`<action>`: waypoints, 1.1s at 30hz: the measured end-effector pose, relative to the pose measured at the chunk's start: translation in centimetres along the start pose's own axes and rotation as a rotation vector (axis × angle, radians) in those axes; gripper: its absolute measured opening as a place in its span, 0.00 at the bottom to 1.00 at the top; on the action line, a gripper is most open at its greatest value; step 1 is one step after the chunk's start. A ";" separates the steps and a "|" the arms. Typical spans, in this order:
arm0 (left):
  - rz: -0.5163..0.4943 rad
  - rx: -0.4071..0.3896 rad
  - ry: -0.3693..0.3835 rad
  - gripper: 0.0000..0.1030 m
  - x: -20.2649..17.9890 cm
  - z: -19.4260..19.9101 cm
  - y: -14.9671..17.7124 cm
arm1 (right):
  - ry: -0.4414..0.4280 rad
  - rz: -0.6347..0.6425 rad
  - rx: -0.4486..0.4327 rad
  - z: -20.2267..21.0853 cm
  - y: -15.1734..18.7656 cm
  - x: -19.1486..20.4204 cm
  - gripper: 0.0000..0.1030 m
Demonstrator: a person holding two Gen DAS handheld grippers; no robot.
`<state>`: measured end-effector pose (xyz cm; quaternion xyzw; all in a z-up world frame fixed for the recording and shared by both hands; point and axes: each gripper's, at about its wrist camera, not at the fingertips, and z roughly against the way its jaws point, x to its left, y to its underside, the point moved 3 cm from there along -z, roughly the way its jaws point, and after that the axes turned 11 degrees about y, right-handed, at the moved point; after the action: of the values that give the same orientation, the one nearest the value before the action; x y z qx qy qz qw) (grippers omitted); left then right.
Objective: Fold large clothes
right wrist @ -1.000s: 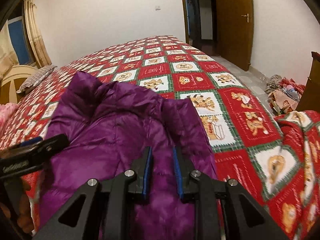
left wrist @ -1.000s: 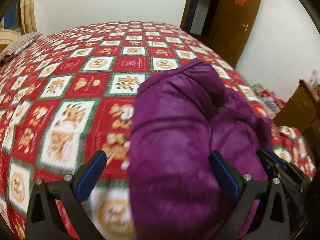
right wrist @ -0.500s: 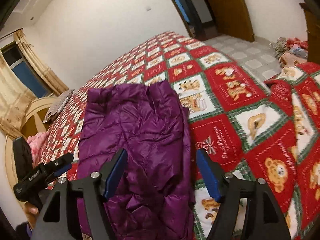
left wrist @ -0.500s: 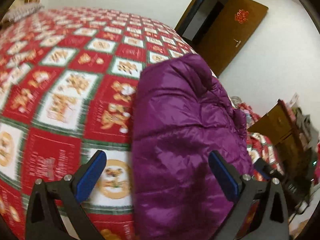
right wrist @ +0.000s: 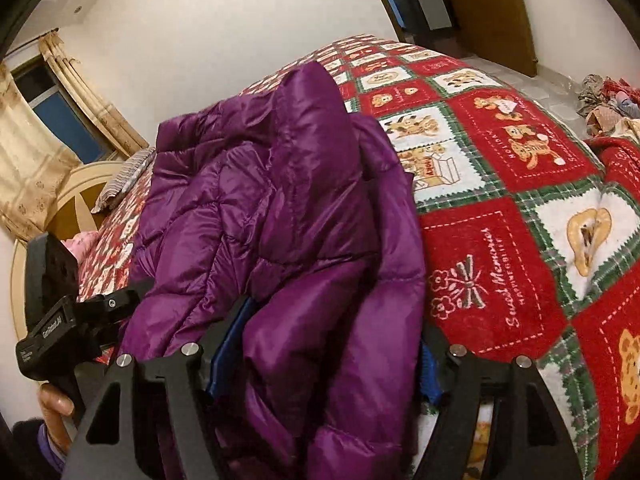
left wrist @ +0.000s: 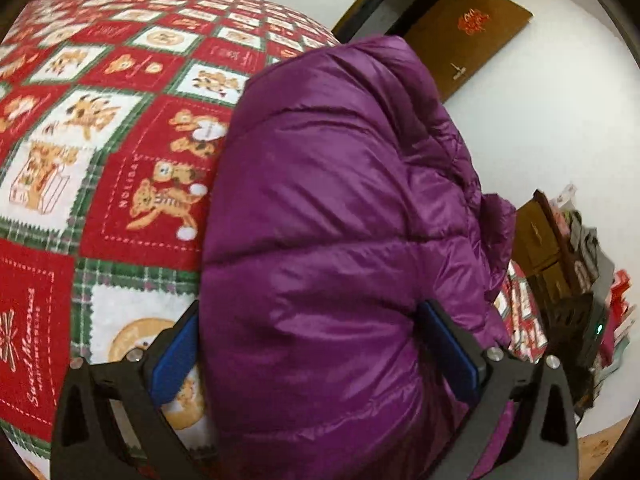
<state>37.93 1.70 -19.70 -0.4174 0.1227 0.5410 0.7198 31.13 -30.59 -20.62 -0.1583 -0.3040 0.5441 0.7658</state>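
Between the wide-spread jaws of the left gripper and of the right gripper, just opened, bulges the purple down jacket, unclamped, lying folded on the bed.

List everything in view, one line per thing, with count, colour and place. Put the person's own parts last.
jacket: 1, purple, puffy, bunched on the near part of the bed
bedspread: 1, red, white and green squares with bears, covers the bed
pillow: 1, striped, at the far end of the bed
headboard: 1, cream, behind the pillow
curtain: 1, beige, at the window on the far wall
door: 1, brown, open, past the bed
cabinet: 1, brown wood, beside the bed
clothes pile: 1, mixed colours, on the floor near the door
left gripper: 1, black with blue pads, open, jacket between them
right gripper: 1, black with blue pads, open, astride the jacket
hand: 1, holds the left gripper's handle
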 end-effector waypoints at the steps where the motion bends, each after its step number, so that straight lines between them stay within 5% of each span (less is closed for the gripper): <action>1: -0.008 0.004 0.002 0.98 -0.2 -0.2 0.0 | -0.001 -0.008 0.005 -0.2 -0.1 0.0 0.69; 2: -0.022 0.008 0.007 0.95 -0.7 -0.2 0.1 | 0.003 -0.010 0.008 -0.2 -0.1 0.1 0.67; 4: -0.054 0.004 0.005 0.82 -1.4 0.1 0.3 | -0.020 -0.008 0.025 0.0 0.0 0.6 0.42; 12: -0.192 -0.003 -0.056 0.53 -3.7 4.0 2.5 | -0.081 -0.048 0.051 2.9 3.1 2.1 0.26; 20: -0.235 0.020 -0.095 0.52 -5.3 6.4 4.6 | -0.097 -0.047 0.008 8.1 6.6 3.2 0.24; 33: -0.369 0.001 -0.015 0.52 -12.2 7.5 6.3 | -0.025 -0.024 -0.173 17.9 6.9 1.5 0.23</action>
<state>25.64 -0.67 -10.27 -0.4285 0.0386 0.4027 0.8079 15.03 -28.33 -10.45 -0.2132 -0.3613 0.5085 0.7519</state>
